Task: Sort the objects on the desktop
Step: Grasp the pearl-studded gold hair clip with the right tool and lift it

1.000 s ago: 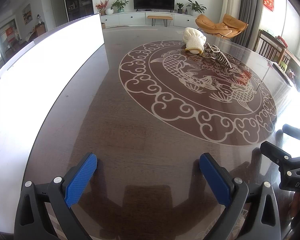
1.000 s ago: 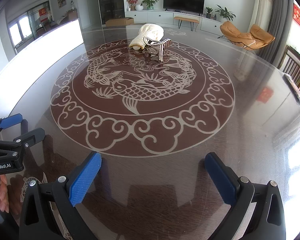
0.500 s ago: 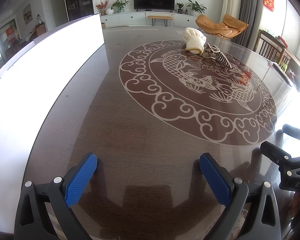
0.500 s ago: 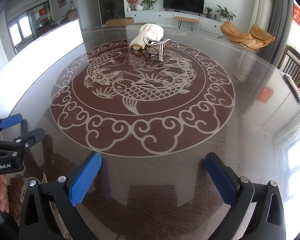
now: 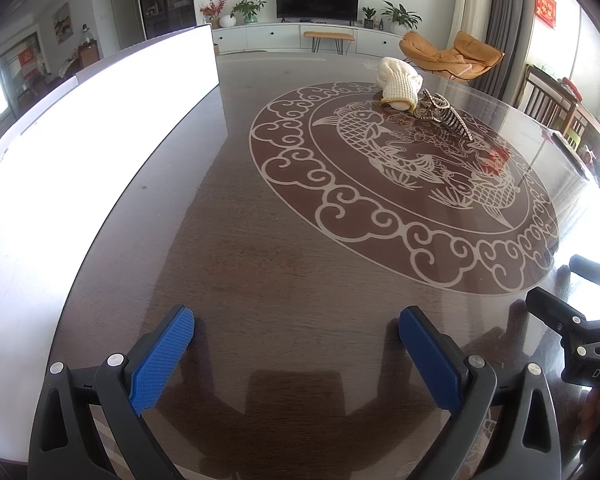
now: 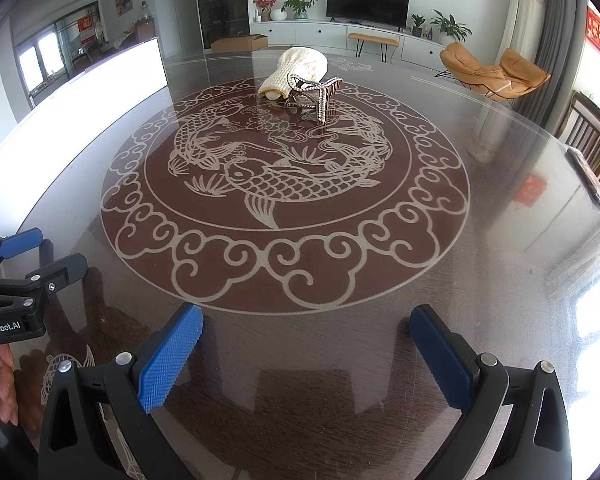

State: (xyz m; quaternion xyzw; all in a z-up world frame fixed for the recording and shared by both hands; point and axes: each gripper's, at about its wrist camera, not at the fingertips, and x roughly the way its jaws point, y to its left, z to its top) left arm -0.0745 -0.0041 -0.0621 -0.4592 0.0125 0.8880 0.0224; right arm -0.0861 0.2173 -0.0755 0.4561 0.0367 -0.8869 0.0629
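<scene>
Both claws sit low at the near edge of the counter (image 6: 500, 240), jaws spread wide and holding nothing: the left claw (image 5: 296, 336) and the right claw (image 6: 306, 334). The things to sort, a cream knitted glove (image 6: 298, 70) and a rhinestone hair clip (image 6: 320, 94) touching it, lie well apart from both, at the far side of the carp medallion. From the right claw they lie almost straight ahead; from the left, ahead and off to the right (so the right looks better placed). The clip's long axis runs roughly toward the right claw.

Knit glove (image 6: 300, 66) hides most of a pale object under its cuff; hair clip (image 6: 318, 94) partly covers glove; tabletop (image 5: 260, 280) near edge cropped.
</scene>
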